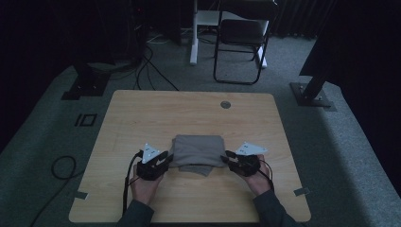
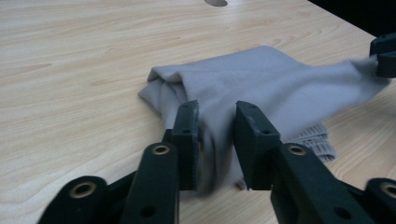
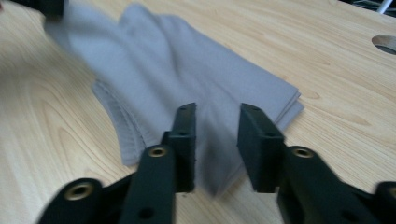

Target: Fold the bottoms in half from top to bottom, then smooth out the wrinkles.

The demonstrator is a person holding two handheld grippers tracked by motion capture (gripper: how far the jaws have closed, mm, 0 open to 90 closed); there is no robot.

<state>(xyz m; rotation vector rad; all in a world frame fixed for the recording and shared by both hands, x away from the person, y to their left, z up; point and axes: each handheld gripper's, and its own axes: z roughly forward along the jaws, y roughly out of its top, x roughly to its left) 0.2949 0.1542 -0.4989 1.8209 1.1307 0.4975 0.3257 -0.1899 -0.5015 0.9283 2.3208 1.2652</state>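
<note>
1. Where the wooden table (image 1: pixel 142 113) nears the person's edge, a folded grey garment (image 1: pixel 197 152) lies at its middle, a ribbed hem showing at its near side.
2. At its left edge, the left gripper (image 2: pixel 215 122) has its jaws partly parted with a fold of the fabric between them.
3. At its right edge, the right gripper (image 3: pixel 215 123) likewise straddles the cloth, jaws partly apart.
4. A round hole (image 1: pixel 225 104) sits near the far edge.
5. Beyond the table, a folding chair (image 1: pixel 242 33) stands on grey carpet.
</note>
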